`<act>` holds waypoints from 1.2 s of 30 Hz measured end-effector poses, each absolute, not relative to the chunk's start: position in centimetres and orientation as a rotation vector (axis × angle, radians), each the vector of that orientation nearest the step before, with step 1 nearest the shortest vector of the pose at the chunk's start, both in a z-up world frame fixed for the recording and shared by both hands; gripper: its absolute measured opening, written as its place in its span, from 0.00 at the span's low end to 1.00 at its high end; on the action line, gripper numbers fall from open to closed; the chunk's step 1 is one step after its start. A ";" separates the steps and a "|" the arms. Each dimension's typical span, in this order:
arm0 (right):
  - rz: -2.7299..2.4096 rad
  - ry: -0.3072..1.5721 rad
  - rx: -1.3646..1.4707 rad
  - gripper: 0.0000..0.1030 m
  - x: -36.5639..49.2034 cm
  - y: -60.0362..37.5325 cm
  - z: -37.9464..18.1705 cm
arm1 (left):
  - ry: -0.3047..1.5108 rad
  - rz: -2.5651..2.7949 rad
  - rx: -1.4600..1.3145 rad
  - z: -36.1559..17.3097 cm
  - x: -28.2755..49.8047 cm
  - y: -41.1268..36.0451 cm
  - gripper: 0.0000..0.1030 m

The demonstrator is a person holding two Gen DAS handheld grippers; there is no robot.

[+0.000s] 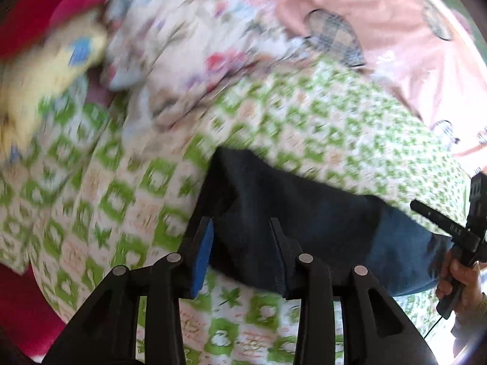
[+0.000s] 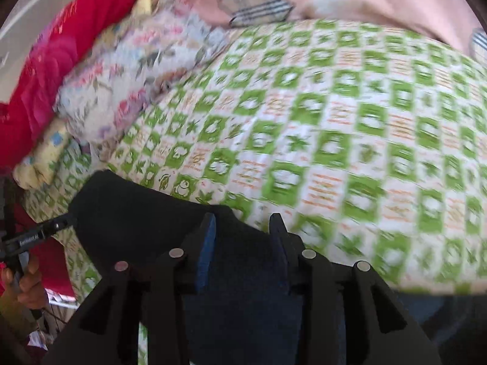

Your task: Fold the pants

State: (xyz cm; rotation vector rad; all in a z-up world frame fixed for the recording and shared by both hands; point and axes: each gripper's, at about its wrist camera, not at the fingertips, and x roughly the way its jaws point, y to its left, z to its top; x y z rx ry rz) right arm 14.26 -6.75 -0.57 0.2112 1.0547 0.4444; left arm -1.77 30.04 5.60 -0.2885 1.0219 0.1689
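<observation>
A green-and-white patterned bedsheet (image 2: pixel 334 127) fills most of both views, its squares smeared by motion blur. Along its far edge lies a pink cover (image 1: pixel 380 24) with plaid heart-shaped patches, and toward the left sits a rumpled floral quilt (image 2: pixel 121 85), with a red blanket (image 2: pixel 61 60) behind it and a pale yellow pillow (image 1: pixel 45 76) beside it. The dark pants (image 1: pixel 289 213) lie on the bedsheet close to the person, nearly black across most of the cloth and showing bluer denim toward the right end in the left wrist view. In that view the left gripper (image 1: pixel 242 231) has its two fingers spread apart, the blue-padded finger (image 1: pixel 202 255) at the pants' left edge and the other finger over the dark cloth; nothing is pinched between them, so it reads as released. The right gripper (image 2: pixel 243 228) likewise has its fingers set wide over the dark fabric, with cloth filling the gap below them but not clamped, so it too looks released. Each camera catches the other tool at the edge of its frame: the right gripper's black body and the hand (image 1: pixel 456 276) around it at the far right, and the left gripper's tip touching the pants' left edge in the right wrist view.
</observation>
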 end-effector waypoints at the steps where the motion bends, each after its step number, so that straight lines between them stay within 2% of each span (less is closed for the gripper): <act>1: 0.427 1.048 0.230 0.37 13.8 -7.6 -0.2 | 1.008 0.142 -0.274 6.3 -1.4 29.3 0.38; 5: 0.317 1.019 0.321 0.37 10.8 -12.3 0.6 | 0.996 -0.037 -0.163 7.7 0.8 24.0 0.40; 11: 0.137 0.982 0.449 0.37 6.2 -19.6 1.0 | 1.073 -0.325 0.002 6.4 3.3 13.1 0.41; 21: -0.092 0.943 0.583 0.37 -1.0 -27.9 0.5 | 1.098 -0.664 0.322 3.8 1.5 -1.9 0.44; 36: -0.175 0.905 0.704 0.37 -4.2 -31.9 -1.5 | 1.244 -0.829 0.468 -1.6 0.7 -9.1 0.44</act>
